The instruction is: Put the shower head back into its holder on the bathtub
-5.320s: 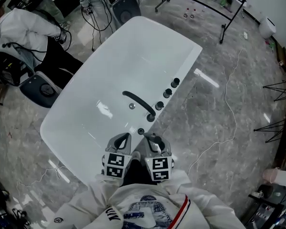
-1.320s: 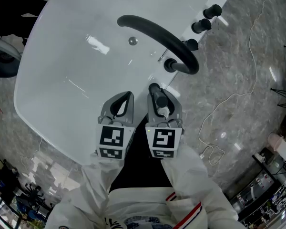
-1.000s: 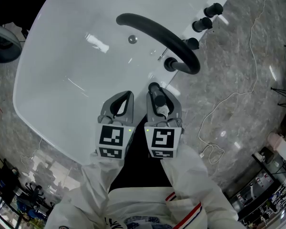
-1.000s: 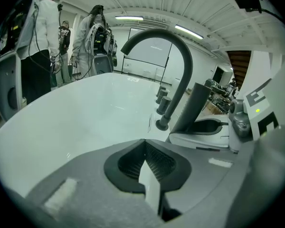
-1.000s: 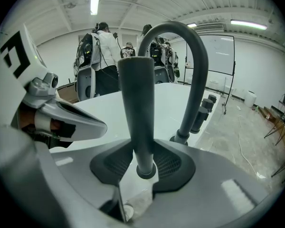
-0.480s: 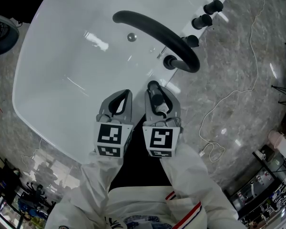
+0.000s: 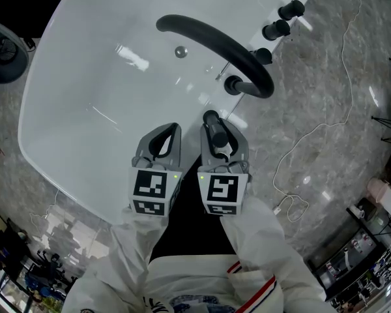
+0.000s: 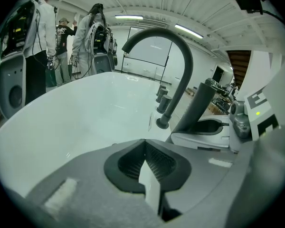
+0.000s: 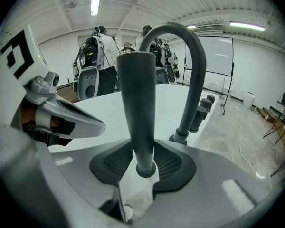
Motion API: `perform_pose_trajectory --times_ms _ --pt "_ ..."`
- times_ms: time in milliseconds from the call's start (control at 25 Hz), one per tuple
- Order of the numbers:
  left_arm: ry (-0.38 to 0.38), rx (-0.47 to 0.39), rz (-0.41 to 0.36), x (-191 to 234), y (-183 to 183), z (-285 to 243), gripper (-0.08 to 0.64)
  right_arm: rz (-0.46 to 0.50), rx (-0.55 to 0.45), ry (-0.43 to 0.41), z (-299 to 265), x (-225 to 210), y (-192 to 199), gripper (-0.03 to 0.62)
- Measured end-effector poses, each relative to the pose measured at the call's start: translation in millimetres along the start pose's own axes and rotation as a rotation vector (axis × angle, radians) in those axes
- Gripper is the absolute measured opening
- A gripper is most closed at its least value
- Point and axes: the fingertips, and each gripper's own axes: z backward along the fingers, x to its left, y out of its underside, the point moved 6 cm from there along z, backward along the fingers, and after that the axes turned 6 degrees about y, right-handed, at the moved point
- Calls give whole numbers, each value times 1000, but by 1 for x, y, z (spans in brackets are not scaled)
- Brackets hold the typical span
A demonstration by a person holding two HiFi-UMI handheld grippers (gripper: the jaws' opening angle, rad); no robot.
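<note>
Seemingly the shower head [image 9: 137,108] already stands upright with its foot in the round holder [image 9: 145,169] on the near right rim of the bathtub [image 7: 85,90], so the danger now lies in the letting go. If the right claw [image 9: 138,161] pulls back or sideways while a pad drags on the dark handle, it could tip the shower head or lift it out of the holder. It would then slide down into the bathtub or off onto the floor [image 7: 313,109] (the glossy rim offers nothing to stop it). A careless withdrawal toward the far side could also knock the arched spout [image 7: 216,46] just beyond.

The handle rises straight between the right claw's two ribbed pads, and both seem to touch its sides lightly. The jaws have just eased a little wider, yet no clear gap shows. Just left of it, the left claw [image 8: 144,158] hangs over the bathtub, its jaws closed together on nothing.
</note>
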Motion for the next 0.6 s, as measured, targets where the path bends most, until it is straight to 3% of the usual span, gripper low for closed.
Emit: perform_pose_trajectory --times_ms 600 --pt "15 -5 -26 1 2 15 1 -39 35 9 14 3 10 189"
